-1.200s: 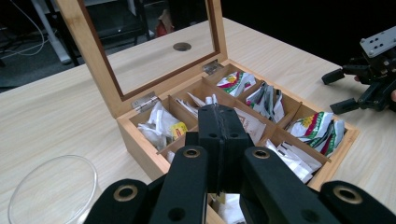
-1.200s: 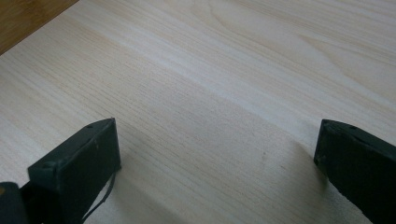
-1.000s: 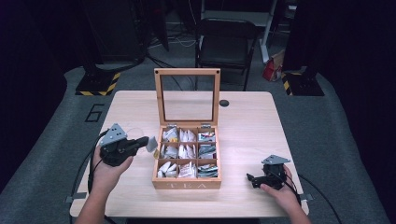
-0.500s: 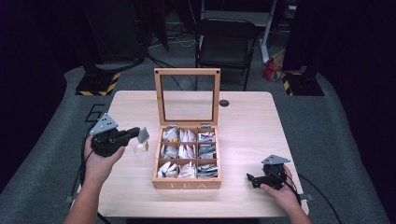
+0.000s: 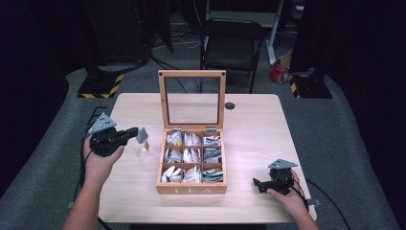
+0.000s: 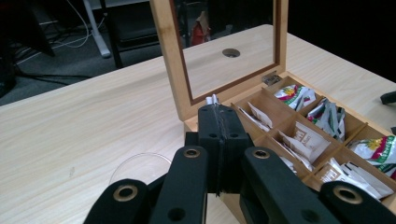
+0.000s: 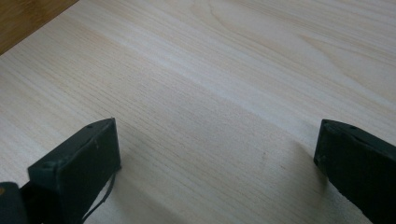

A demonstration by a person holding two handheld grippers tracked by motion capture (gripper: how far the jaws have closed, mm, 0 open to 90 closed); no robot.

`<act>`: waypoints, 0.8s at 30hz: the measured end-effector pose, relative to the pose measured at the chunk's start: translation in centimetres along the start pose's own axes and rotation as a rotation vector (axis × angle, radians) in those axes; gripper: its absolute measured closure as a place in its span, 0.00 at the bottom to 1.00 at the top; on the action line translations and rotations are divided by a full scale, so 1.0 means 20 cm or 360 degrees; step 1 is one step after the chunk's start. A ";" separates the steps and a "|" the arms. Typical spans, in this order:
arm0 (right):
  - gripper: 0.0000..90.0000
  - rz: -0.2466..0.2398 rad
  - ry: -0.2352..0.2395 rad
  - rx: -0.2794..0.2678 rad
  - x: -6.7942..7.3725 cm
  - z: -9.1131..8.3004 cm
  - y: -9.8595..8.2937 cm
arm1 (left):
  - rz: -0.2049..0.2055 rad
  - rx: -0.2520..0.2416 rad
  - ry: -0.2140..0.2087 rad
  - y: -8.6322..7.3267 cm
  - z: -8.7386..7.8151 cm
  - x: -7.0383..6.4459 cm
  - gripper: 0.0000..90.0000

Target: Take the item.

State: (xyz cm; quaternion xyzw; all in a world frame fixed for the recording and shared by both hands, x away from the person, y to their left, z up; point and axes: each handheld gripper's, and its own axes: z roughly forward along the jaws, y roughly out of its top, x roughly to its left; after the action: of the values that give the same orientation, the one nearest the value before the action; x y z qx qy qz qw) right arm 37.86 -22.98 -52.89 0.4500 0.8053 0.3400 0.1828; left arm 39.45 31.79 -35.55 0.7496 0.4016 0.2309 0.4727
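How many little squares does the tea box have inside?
9 in the tea box: three across the back by the lid, three in the middle, three along the front. All hold tea packets.

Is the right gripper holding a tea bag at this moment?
No: in the right gripper view the right gripper has its jaws spread wide apart with just bare table between them.

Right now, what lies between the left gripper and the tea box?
High view: between the left gripper, shut on a tea bag, and the tea box lies a clear glass on the table.
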 end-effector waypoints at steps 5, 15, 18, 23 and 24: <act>0.00 0.0001 0.0000 0.0000 0.00 0.00 0.00 | 0.0012 0.0001 0.0032 0.02 -0.01 0.02 1.00; 0.00 0.0000 0.0000 0.0000 0.00 0.00 0.00 | -0.0018 0.0001 0.0085 0.03 0.00 0.09 1.00; 0.00 0.0001 0.0000 0.0000 0.00 0.00 0.00 | -0.0016 0.0004 0.0104 0.03 0.01 0.10 1.00; 0.00 0.0000 0.0000 0.0000 0.00 0.00 0.00 | -0.0016 0.0020 0.0125 0.03 0.03 0.11 1.00; 0.00 0.0000 0.0000 0.0000 0.00 0.00 0.00 | -0.0020 0.0016 0.0128 0.03 0.03 0.11 1.00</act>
State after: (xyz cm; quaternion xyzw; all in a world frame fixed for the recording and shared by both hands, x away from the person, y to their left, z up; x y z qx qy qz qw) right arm 37.85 -22.98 -52.89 0.4501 0.8053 0.3399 0.1828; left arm 41.46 33.20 -35.39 0.7396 0.4261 0.2558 0.4539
